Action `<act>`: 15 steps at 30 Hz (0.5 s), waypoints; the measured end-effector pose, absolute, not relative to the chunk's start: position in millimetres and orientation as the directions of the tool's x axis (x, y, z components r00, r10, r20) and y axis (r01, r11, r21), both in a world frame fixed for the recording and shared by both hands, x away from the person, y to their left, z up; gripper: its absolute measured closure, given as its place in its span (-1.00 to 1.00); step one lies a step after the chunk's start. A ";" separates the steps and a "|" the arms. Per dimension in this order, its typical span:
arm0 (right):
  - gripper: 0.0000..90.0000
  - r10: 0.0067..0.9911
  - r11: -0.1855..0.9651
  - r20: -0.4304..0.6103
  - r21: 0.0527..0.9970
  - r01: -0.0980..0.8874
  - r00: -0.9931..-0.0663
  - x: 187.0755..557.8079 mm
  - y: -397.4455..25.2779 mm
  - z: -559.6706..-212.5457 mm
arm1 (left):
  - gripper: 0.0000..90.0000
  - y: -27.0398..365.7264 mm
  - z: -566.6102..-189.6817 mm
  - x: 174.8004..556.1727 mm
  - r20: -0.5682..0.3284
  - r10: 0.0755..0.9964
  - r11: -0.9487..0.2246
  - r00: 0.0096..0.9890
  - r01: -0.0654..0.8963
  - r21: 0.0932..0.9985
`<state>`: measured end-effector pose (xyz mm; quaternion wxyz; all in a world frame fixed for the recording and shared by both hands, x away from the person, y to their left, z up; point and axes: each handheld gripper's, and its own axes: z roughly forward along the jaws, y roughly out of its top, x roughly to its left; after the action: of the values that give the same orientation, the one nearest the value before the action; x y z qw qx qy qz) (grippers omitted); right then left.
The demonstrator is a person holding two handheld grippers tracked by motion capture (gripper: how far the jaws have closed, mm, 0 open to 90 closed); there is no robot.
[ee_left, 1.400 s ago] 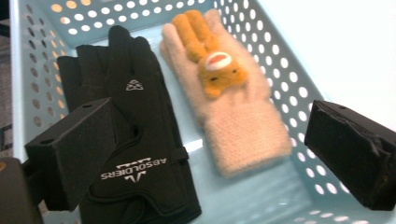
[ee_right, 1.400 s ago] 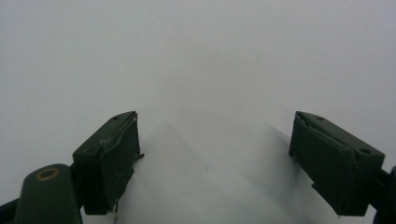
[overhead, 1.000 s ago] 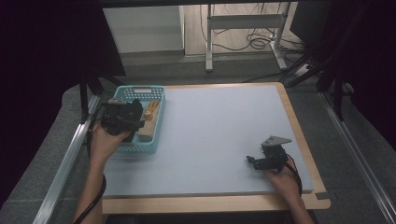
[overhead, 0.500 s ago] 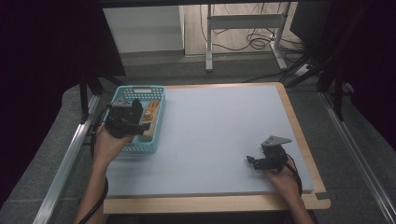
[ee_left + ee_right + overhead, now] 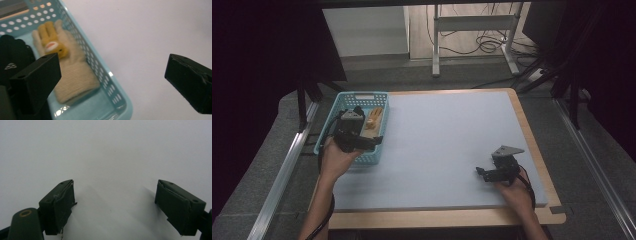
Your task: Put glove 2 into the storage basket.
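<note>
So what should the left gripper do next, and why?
Probably dip down and a little left so its jaws straddle the cream glove. The left gripper is open and hangs over the basket rim, one jaw over the glove and the other out over the mat. The glove lies loose in the basket, beside a black glove.

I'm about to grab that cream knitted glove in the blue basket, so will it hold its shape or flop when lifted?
The cream glove looks like soft knit lying flat in the basket, so it will probably droop from the left gripper. It seems light. Its fuzzy surface should grip well, not slip.
</note>
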<state>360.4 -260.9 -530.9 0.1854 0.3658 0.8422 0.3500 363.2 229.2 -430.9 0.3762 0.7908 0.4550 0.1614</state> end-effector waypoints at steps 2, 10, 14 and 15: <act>-0.65 0.746 0.488 -0.057 0.725 0.486 -0.664 360.4 -260.9 -530.8 | -0.98 224.8 -433.0 362.7 -0.093 0.834 -0.305 0.543 0.595 0.744; -0.65 0.746 0.487 -0.057 0.726 0.485 -0.663 360.4 -260.8 -530.9 | -0.98 204.2 -440.8 360.8 -0.092 0.813 -0.331 0.576 0.585 0.740; -0.65 0.745 0.489 -0.059 0.726 0.484 -0.664 360.5 -260.9 -530.9 | -0.98 194.0 -444.1 359.2 -0.100 0.799 -0.334 0.593 0.575 0.747; -0.65 0.745 0.489 -0.060 0.725 0.484 -0.664 360.5 -260.9 -530.9 | -0.98 191.3 -444.9 358.8 -0.101 0.795 -0.336 0.598 0.573 0.748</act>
<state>360.5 -260.9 -530.9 0.1867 0.3647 0.8425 0.3497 358.8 191.3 -444.9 0.3891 0.8047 0.4250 0.1430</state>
